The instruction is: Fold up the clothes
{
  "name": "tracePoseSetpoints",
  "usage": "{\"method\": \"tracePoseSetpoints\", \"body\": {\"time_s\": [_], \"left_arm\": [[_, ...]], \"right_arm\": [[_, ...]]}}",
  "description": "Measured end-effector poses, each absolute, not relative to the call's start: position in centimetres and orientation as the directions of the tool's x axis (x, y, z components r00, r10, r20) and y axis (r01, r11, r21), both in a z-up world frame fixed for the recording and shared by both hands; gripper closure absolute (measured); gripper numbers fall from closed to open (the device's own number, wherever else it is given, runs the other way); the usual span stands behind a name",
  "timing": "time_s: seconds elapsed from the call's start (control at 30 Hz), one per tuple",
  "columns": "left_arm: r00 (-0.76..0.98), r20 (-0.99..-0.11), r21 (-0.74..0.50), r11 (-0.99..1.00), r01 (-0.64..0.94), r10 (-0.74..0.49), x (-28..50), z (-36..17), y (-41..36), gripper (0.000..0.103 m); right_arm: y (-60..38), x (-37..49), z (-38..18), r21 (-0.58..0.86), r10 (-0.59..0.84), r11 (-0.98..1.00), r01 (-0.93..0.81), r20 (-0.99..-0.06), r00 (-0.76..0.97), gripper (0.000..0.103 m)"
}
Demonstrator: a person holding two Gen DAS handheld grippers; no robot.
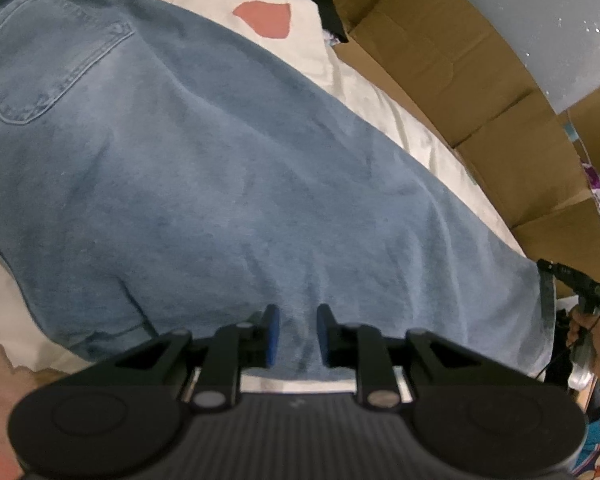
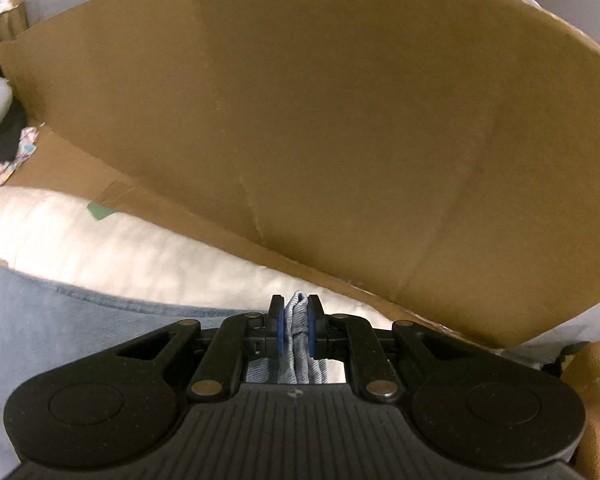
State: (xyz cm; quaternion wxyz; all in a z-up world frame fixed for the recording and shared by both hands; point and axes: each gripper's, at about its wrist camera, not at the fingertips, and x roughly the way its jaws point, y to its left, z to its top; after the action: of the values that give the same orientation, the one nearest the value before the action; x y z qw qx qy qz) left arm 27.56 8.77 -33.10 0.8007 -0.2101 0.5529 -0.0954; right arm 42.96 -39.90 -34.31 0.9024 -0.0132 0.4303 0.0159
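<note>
The right gripper (image 2: 296, 330) pinches a bunched fold of denim between its blue pads (image 2: 279, 330), the cloth standing up just past the fingertips. The left gripper (image 1: 294, 334) hovers over the near edge of the same jeans (image 1: 228, 184) with its jaws a little apart; denim lies under the gap, but the pads do not appear to press on it.

The jeans lie spread, back pocket (image 1: 56, 68) up, across a cream bedspread (image 1: 340, 76) with coloured patches, and flattened cardboard (image 2: 320, 120) stands beyond the bed's far side.

The step looks like taking hold of the garment's edge at two points before folding it over. To do it well, the left gripper should close on both layers at the hem, level with the right's hold, so the denim lifts evenly and the crease runs straight.
</note>
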Motion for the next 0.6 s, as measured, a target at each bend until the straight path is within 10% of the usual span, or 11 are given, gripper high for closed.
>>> {"method": "tracePoseSetpoints", "body": {"time_s": [0.4,0.6], "left_arm": [[0.359,-0.850,-0.436,0.897,-0.069,-0.386,27.6,-33.3,8.6,0.083],[0.355,-0.851,-0.437,0.897,-0.067,-0.388,27.7,-33.4,8.5,0.083]], "right_arm": [[-39.4,44.5,-34.5,-0.051,-0.010,0.998,-0.047,-0.779,0.628,0.092],[-40.6,44.3,-34.3,-0.007,-0.021,1.000,0.025,-0.795,0.606,0.066]]}}
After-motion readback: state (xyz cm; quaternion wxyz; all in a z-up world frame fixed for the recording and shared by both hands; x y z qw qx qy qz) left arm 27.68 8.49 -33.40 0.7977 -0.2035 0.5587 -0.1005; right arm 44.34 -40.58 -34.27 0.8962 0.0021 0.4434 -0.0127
